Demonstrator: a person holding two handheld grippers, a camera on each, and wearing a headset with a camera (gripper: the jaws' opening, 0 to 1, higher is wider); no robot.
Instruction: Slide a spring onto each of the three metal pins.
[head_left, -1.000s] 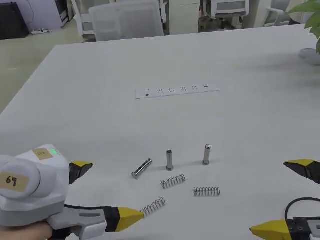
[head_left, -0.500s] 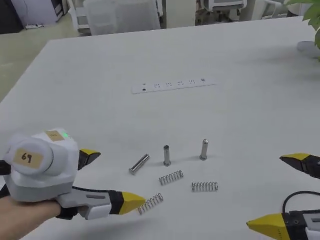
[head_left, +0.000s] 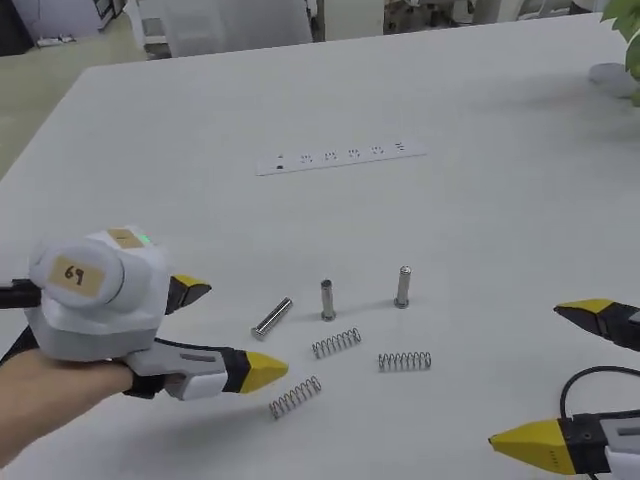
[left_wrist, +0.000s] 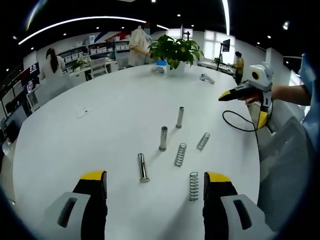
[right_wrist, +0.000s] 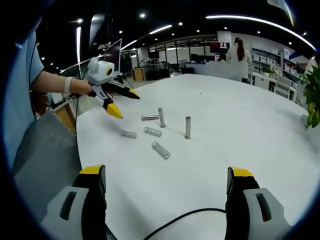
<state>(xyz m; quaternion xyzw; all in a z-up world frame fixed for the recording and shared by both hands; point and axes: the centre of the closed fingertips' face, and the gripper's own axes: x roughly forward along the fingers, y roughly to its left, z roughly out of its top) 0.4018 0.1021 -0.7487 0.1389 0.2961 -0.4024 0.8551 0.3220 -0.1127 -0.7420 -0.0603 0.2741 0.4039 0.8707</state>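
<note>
Two upright pins (head_left: 327, 299), one lying pin (head_left: 271, 318), three springs (head_left: 336, 343)

Left tongs (head_left: 240, 330) move away from the near edge of the bench (head_left: 500, 220), closing on the lying pin (head_left: 271, 317). Lower tip, earlier at the end of the nearest spring (head_left: 295, 397), now sits just beyond it.

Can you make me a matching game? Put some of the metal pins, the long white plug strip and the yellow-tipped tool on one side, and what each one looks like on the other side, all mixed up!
Things:
1. leftmost pin
2. rightmost pin
3. power strip
4. left tool

How it looks:
A. jaws wide open
B. lying on its side
C. standing upright
D. white and flat, farthest back

Right pairs: 1-B, 2-C, 3-D, 4-A
</note>
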